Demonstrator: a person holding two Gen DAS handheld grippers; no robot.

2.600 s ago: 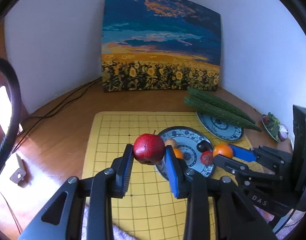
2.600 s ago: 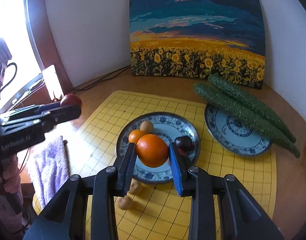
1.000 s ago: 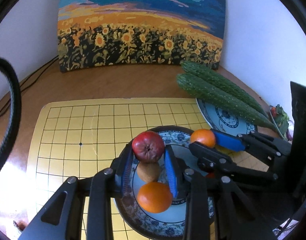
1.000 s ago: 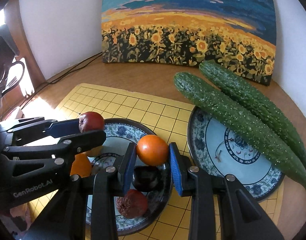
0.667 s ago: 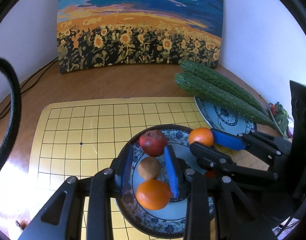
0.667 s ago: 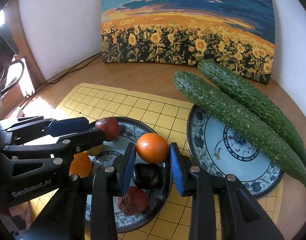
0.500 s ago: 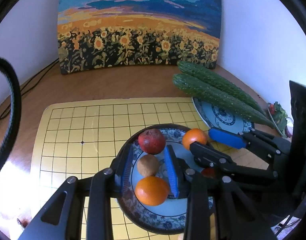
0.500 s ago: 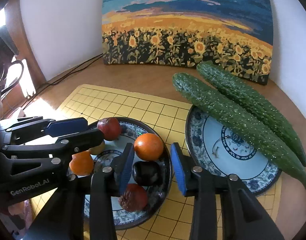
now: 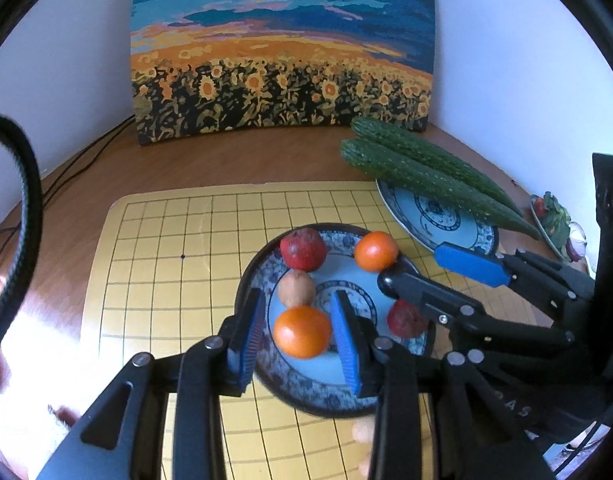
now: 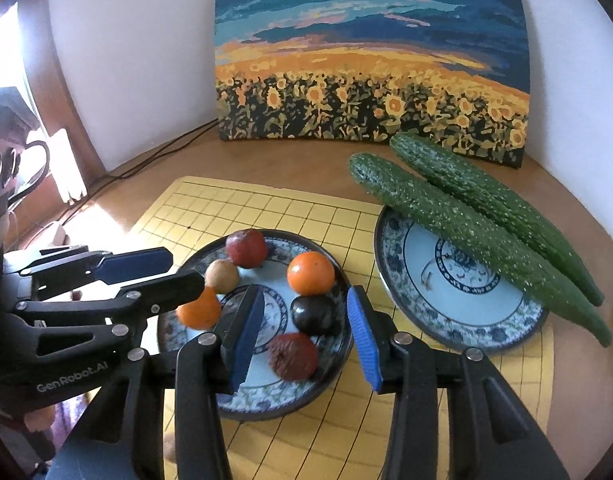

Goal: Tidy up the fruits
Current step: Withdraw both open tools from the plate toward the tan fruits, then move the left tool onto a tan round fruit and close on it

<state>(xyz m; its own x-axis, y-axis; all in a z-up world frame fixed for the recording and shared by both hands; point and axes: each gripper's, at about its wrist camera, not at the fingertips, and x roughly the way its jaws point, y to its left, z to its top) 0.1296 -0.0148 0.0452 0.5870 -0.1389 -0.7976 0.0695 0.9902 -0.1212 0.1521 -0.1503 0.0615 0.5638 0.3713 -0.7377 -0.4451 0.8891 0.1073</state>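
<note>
Both grippers, left gripper [image 9: 294,334] and right gripper [image 10: 304,334], are standing apart and empty above the fruit plate [image 10: 266,404]; the right's jaws are opening, and lifting straight clear should avoid nudging the orange [image 10: 310,273].

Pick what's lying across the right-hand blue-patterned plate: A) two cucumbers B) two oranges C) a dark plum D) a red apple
A: two cucumbers lie side by side across the far rim of the right-hand plate, while the oranges, the apple and the dark fruit all sit in the other plate.
</note>
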